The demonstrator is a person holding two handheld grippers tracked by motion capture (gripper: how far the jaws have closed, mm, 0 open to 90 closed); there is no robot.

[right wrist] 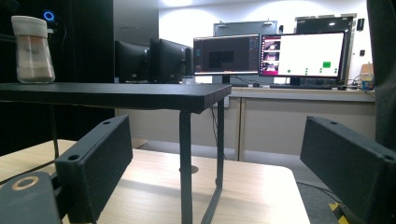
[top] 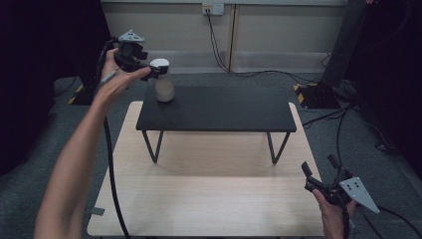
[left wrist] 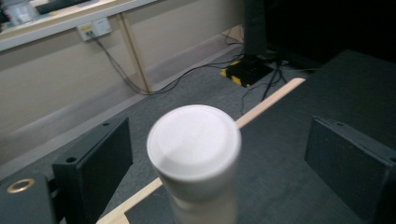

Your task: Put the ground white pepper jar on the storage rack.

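A clear jar (top: 163, 85) with a white lid stands upright on the far left corner of the small black table (top: 219, 109). In the left gripper view the jar's white lid (left wrist: 194, 140) sits between the two black jaws with a gap on each side. My left gripper (top: 152, 69) is open at lid height, and the pads do not press on the jar. At the near right of the wooden tabletop (top: 209, 199), my right gripper (top: 318, 165) is held open with nothing in it. The right gripper view has the jar (right wrist: 31, 49) far off on the black table (right wrist: 140, 93).
The black table stands on thin metal legs (top: 152, 147) on top of the wooden table. Cables (top: 259, 73) run over the grey floor behind, and a dark stand base (top: 318, 94) sits at the back right. Monitors (right wrist: 299, 56) line a desk beyond.
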